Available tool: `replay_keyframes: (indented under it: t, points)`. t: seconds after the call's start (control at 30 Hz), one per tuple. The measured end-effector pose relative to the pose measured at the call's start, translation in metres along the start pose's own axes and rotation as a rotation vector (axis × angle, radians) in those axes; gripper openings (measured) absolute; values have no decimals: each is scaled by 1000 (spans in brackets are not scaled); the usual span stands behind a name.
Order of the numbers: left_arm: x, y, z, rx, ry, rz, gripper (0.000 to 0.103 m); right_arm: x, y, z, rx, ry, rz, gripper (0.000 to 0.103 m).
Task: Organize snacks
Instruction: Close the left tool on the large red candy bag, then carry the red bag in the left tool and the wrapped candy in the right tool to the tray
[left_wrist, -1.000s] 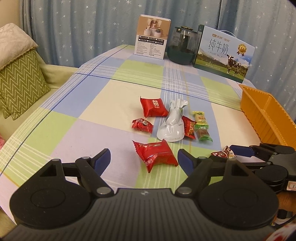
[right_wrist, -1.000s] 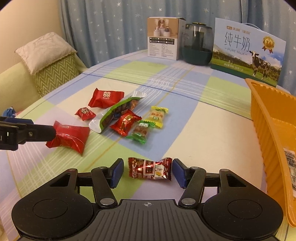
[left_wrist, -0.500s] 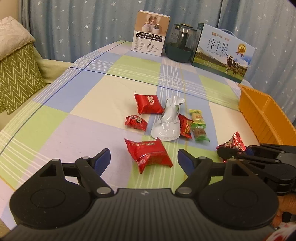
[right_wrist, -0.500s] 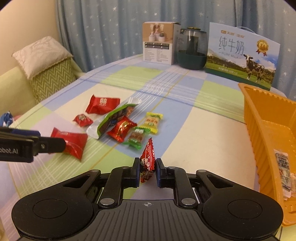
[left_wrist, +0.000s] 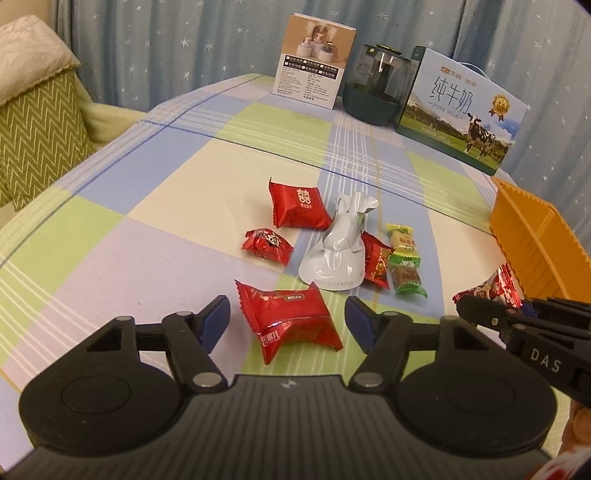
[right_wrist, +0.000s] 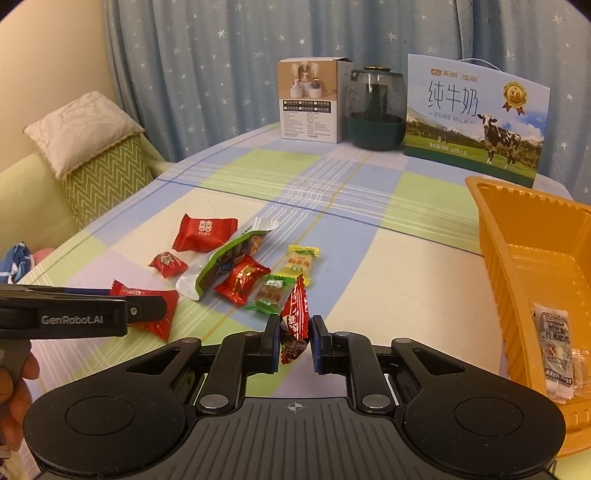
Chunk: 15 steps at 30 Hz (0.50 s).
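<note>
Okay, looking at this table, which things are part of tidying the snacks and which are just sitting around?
Part of the job:
- candy in the right claw
- big red packet between the left claw's closing pads
- loose sweets and silver pouch
- orange tray

Just sitting around:
- milk carton
- small box
- dark jar
- cushions

Warm, dim indoor light gives both views a yellow tint. Shadows on the table (left_wrist: 184, 206) are soft. Foil wrappers (left_wrist: 341, 243) show small glare. The fisheye lens bends the edges, and corners are black.
</note>
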<state>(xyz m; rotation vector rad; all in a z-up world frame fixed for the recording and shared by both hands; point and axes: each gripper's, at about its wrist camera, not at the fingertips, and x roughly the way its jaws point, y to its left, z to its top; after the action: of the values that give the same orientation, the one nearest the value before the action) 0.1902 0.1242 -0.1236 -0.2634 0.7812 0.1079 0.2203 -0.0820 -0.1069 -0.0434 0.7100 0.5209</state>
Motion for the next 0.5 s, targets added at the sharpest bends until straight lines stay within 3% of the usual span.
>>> replay_keyframes:
  t: [0.33, 0.5]
  points:
    - [6, -4, 0, 2, 12, 9, 37, -1, -4, 2, 14, 4, 3, 17]
    - [-3, -7, 2, 14, -15, 8, 34, -2, -5, 3, 20, 4, 4, 17]
